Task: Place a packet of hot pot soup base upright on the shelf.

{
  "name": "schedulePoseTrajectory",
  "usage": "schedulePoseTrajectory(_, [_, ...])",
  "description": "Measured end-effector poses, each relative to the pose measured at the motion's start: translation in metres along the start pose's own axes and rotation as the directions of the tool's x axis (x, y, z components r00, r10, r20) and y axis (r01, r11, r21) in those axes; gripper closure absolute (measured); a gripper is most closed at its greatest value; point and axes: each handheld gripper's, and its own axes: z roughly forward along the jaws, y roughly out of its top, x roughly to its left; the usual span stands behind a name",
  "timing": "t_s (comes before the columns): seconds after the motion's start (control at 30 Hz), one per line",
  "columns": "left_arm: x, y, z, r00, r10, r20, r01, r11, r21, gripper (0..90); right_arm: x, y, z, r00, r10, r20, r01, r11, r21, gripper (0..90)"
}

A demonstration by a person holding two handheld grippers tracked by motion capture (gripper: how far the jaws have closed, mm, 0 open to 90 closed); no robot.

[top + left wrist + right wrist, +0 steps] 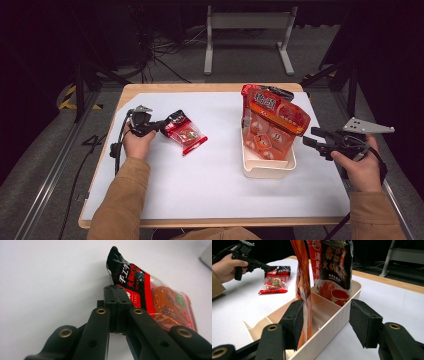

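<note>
White table (210, 190), left tongs (162, 125) clamped on one red packet (186, 133), right tongs (307, 140) apart, two pouches (272, 125) in bin (265, 170).

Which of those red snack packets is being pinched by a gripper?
The small red packet on the white table; the left gripper clamps its black end. The others stand in the cream bin.

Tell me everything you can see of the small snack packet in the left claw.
The small snack packet is a glossy plastic pouch: black top band with white characters, red borders, and a clear window showing orange-brown pieces. The left claw is shut on its black top edge, near a corner, which is pulled up and crumpled. The rest slopes down to the white table cover, left of the cream bin and apart from it.
</note>
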Motion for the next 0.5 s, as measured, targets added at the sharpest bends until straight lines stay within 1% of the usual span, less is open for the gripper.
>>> schedulePoseTrajectory(0.07, [-0.003,0.002,-0.004,1.0000,0.008,0.005,-0.008,0.9999,-0.013,90.0,0.000,0.000,0.000,1.0000,0.002,0.001,-0.002,1.000,0.000,45.4])
schedulePoseTrajectory(0.1, [-0.005,0.003,-0.007,0.9999,0.010,0.000,-0.010,0.9998,-0.017,90.0,0.000,0.000,0.000,1.0000,0.001,0.002,-0.001,1.000,0.000,45.4])
schedulePoseTrajectory(0.13, [-0.007,0.005,-0.009,0.9998,0.022,0.000,-0.022,0.9996,-0.019,90.0,0.000,0.000,-0.001,1.0000,0.001,0.003,-0.001,1.000,-0.001,45.6])
schedulePoseTrajectory(0.27, [-0.017,0.010,-0.020,0.9993,0.032,0.016,-0.031,0.9978,-0.059,90.0,-0.001,0.000,-0.001,0.9999,0.006,0.013,-0.006,1.000,0.001,45.6])
schedulePoseTrajectory(0.33, [-0.022,0.012,-0.025,0.9988,0.038,0.031,-0.036,0.9964,-0.077,90.0,-0.002,-0.001,-0.001,0.9997,0.008,0.022,-0.008,1.000,0.006,45.6])
schedulePoseTrajectory(0.37, [-0.025,0.013,-0.028,0.9983,0.049,0.032,-0.046,0.9950,-0.089,90.0,-0.002,-0.001,-0.001,0.9997,0.009,0.023,-0.009,1.000,0.006,45.6])
schedulePoseTrajectory(0.47, [-0.033,0.015,-0.035,0.9967,0.061,0.054,-0.055,0.9928,-0.107,90.0,-0.002,-0.001,-0.002,0.9996,0.008,0.028,-0.008,1.000,0.005,45.6])
schedulePoseTrajectory(0.5, [-0.033,0.015,-0.035,0.9967,0.061,0.054,-0.055,0.9928,-0.107,90.0,-0.002,-0.001,-0.002,0.9996,0.008,0.028,-0.008,1.000,0.005,45.6])
